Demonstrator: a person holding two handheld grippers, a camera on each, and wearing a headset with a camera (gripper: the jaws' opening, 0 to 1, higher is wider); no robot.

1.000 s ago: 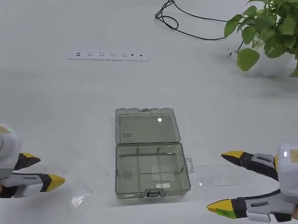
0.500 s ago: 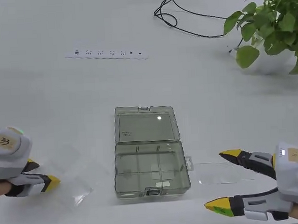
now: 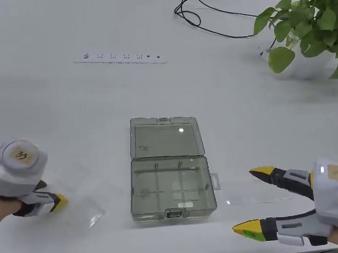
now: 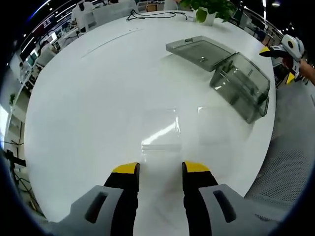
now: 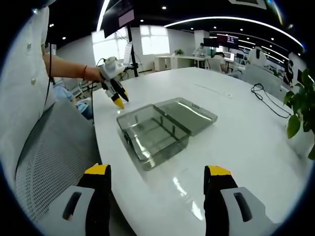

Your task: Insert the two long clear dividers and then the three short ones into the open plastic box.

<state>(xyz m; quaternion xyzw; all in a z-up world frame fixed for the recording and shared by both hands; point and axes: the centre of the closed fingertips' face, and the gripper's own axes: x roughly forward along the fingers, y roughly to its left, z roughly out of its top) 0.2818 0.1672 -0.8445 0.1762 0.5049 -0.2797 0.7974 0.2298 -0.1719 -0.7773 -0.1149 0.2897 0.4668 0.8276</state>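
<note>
- Left gripper (image 3: pixel 55 199) narrowly open, empty, near clear dividers (image 4: pixel 160 129) on table (image 3: pixel 71 109).
- Right gripper (image 3: pixel 253 201) wide open, empty, beside open box (image 3: pixel 171 189), lid flat.

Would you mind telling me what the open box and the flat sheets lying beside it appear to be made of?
The box looks like smoky grey translucent plastic with a glossy finish: you can see into it through its sides, and a light glints on the lid. The sheets seem to be thin, clear, glossy plastic, since only their edges and reflections give them away.
</note>
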